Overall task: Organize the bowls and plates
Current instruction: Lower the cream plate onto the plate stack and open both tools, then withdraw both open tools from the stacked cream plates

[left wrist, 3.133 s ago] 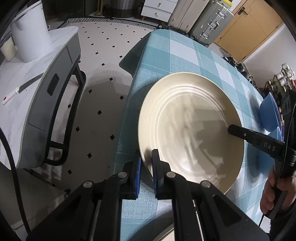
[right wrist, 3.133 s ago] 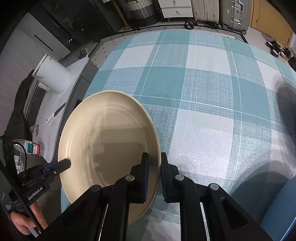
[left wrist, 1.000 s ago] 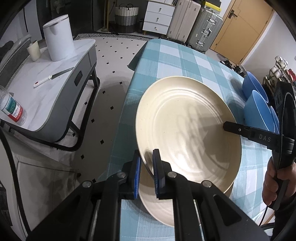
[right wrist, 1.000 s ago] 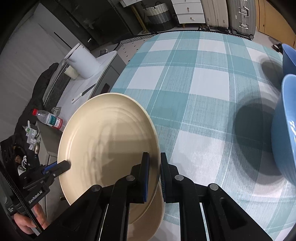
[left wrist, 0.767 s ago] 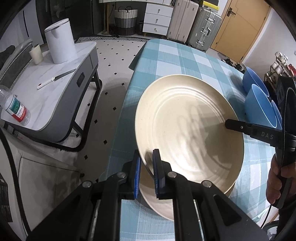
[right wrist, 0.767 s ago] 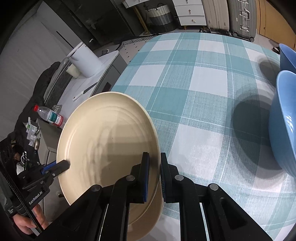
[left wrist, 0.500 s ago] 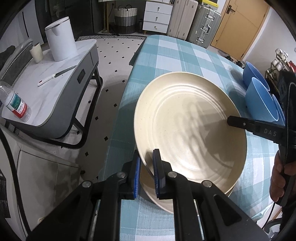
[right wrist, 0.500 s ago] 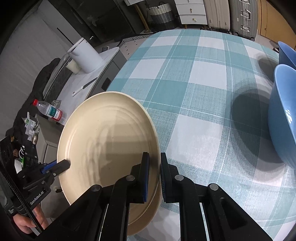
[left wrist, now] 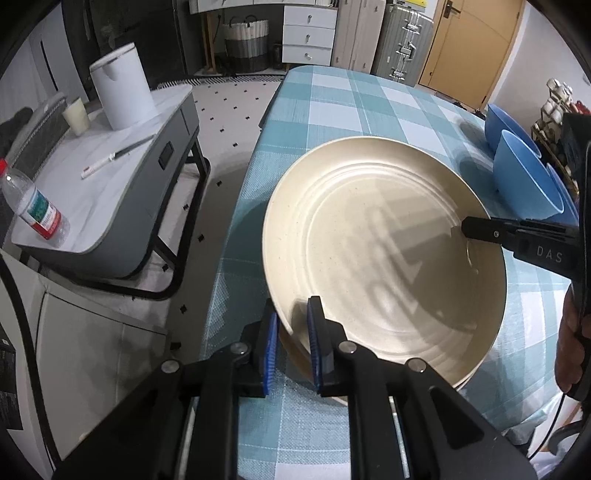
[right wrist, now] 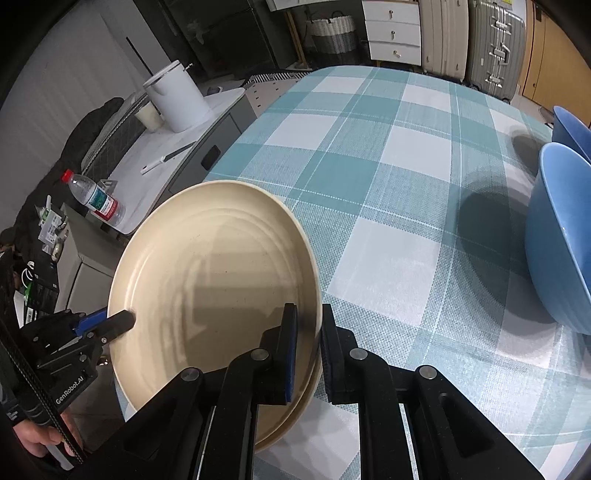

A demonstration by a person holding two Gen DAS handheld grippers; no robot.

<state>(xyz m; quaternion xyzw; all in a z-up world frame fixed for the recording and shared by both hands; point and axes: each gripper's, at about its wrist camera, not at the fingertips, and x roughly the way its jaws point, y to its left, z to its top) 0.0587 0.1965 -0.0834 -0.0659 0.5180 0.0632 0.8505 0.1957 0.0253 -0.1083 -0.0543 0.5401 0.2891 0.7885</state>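
Compared with three seconds earlier, when the cream plate (left wrist: 384,258) was lying alone over the checked tablecloth (left wrist: 332,110), it is now sitting directly above a second cream plate (left wrist: 295,360), whose rim is showing beneath its near edge; whether the two are touching cannot be told. The blue bowls (left wrist: 524,173), barely in view before, are now standing clearly at the right of the left wrist view. A second ago more of the lower plate's rim was showing below the upper one.

The left gripper (left wrist: 291,336) is clenched on the near-left rim of the upper plate, its blue-lined pads (left wrist: 271,343) lying either side of the edge. The right gripper (right wrist: 304,334) is grasping the opposite rim in the same way, one finger inside the dish and one outside.

To the left of the table, a grey side cabinet (left wrist: 122,192) is carrying a white kettle (left wrist: 122,88), a cup (left wrist: 75,114), a knife (left wrist: 116,157) and a water bottle (left wrist: 35,208). Nothing is lying between the two plates apart from the gripper fingers themselves. A white drawer unit (left wrist: 308,35) and suitcases (left wrist: 402,40) are standing along the far wall.

Both grippers are pointing steeply downward from opposite sides of the plate. A hand (right wrist: 37,439) is wrapping the left gripper's handle at the lower left of the right wrist view; a hand (left wrist: 572,343) is holding the right one.
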